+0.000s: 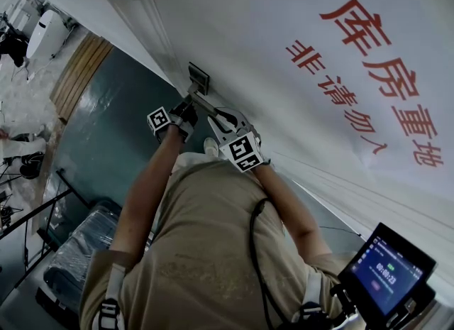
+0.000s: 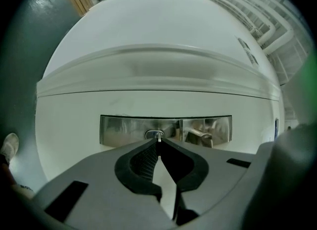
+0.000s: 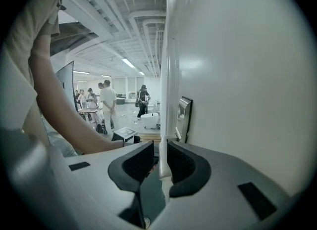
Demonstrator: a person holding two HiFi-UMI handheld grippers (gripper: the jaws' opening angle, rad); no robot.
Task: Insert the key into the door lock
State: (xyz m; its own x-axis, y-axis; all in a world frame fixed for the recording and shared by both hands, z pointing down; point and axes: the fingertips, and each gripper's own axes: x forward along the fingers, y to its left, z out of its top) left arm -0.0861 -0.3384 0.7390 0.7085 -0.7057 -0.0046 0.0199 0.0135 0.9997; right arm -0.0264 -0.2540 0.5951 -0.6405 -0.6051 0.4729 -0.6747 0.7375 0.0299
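We clench the left hand-held gripper (image 2: 158, 144) on a slim silver key (image 2: 159, 137), tip at oval keyhole (image 2: 152, 134), glossy rectangular steel plate (image 2: 124, 130), smooth white door (image 2: 148, 51), right hand-held gripper (image 3: 159, 151) released.

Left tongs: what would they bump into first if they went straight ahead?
The keyhole in the shiny lock plate on the door. The left tongs pinch the key, and its tip looks right at that hole, though depth is hard to judge.

The white door (image 2: 158, 41) walls off everything ahead; on its steel lock plate (image 2: 119, 130) the lever handle (image 2: 200, 135) juts out just right of the keyhole (image 2: 154, 134), while the plate's left half lies bare
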